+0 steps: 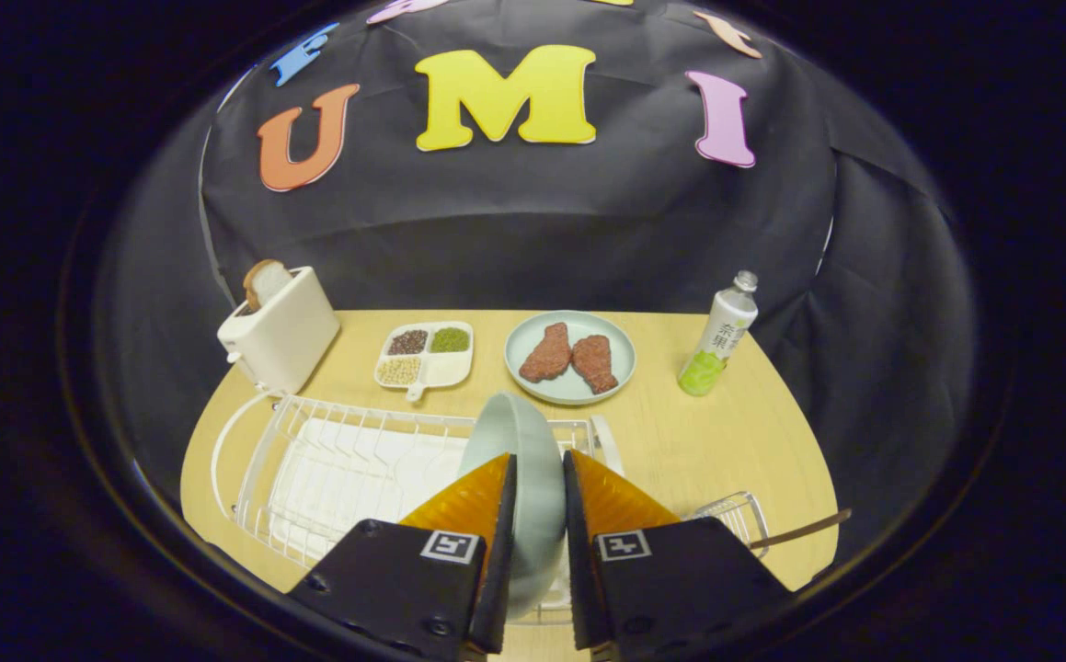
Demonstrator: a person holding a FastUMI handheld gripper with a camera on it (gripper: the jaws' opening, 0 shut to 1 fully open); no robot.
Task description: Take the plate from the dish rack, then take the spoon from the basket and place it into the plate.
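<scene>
A pale blue-grey plate (512, 425) stands on edge in the white wire dish rack (312, 478), near the rack's right end. My gripper (540, 457) is shut on the plate, one finger on each face, and the plate's rim rises beyond the fingertips. To the right of the fingers a small wire basket (737, 511) hangs on the rack. The spoon's dark handle (804, 529) sticks out of it to the right, and its bowl is hidden.
On the wooden table (753, 432) beyond the rack stand a white toaster with bread (280, 326), a divided dish of beans (424, 354), a plate with two pieces of meat (569, 357) and a bottle (718, 336). A white mat lies inside the rack.
</scene>
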